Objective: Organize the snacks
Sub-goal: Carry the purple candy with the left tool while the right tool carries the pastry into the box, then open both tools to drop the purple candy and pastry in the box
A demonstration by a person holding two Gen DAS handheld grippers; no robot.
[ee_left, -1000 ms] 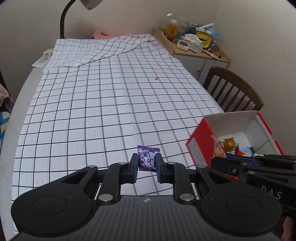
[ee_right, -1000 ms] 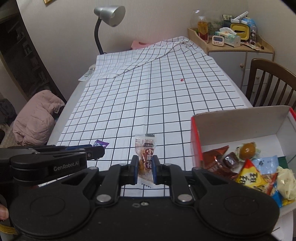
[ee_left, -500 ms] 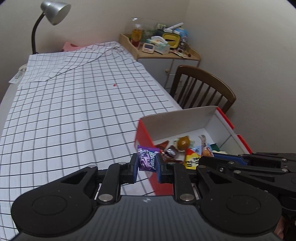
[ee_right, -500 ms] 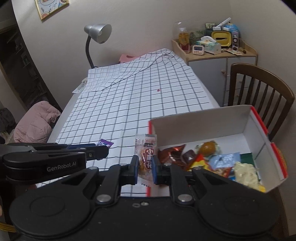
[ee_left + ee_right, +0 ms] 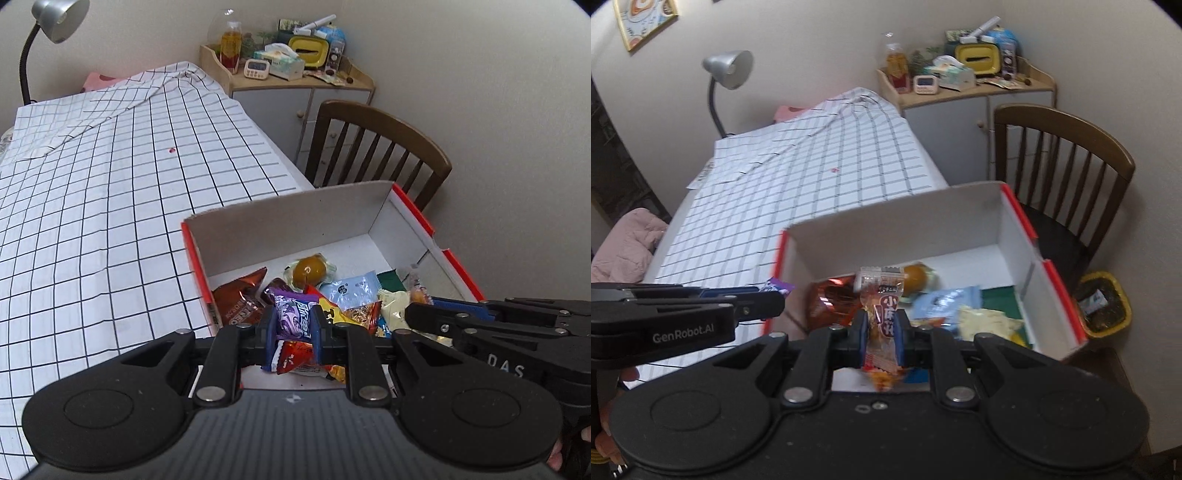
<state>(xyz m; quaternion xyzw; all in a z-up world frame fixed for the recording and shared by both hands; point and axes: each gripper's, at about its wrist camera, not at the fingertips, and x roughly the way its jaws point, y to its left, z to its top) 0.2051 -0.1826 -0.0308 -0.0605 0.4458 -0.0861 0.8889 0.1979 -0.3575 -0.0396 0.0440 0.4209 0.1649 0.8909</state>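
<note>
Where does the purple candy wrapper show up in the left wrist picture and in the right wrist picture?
Left wrist view: purple candy wrapper sits low centre, clamped in the left gripper, over the box.
Right wrist view: purple candy wrapper is a small tip at mid-left, poking from the left gripper.
Shared landmark: the red and white box.

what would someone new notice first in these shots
First, the red box with white inner walls at the table's near right edge, with a bright jumble of snack packets piled in its near half. Next, the two grippers poised over it: the left gripper has its jaws shut on a purple candy, the right gripper on a clear packet. Behind stretches the checked cloth, with a brown chair beyond the box.
</note>
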